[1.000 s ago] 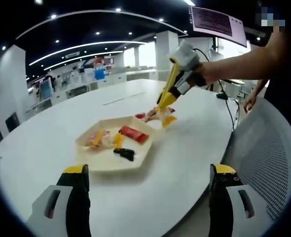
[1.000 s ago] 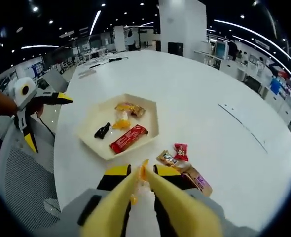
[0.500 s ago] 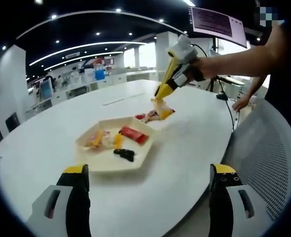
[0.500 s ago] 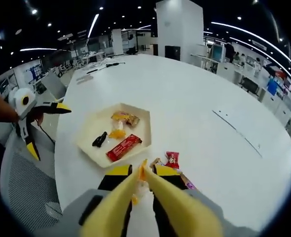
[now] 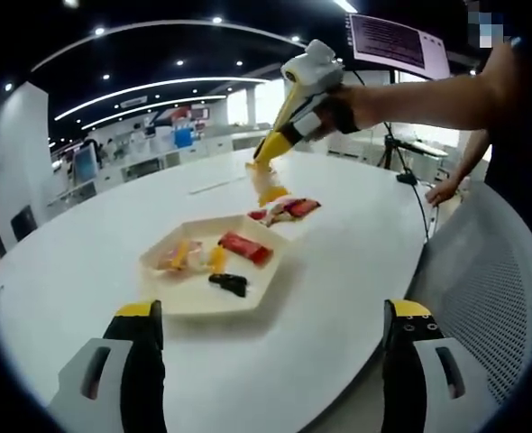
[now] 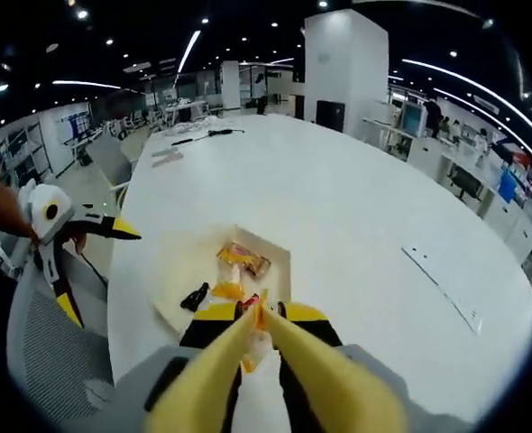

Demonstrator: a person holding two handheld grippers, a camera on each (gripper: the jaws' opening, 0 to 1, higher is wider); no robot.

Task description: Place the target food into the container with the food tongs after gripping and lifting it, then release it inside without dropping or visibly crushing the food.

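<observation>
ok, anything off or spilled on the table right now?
Nothing spilled. A few wrapped snacks lie loose on the table beside the tray, likely waiting. The tongs hold a snack in the air intact.

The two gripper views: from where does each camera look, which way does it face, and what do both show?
Left gripper view: rides the left gripper, low at the table edge, facing the tray; its open jaws show, and the right gripper's yellow tongs holding a snack.
Right gripper view: rides the right gripper, raised, looking down the tongs at the tray; a hand holds the left gripper at left.
Shared: tray, table, both grippers.
</observation>
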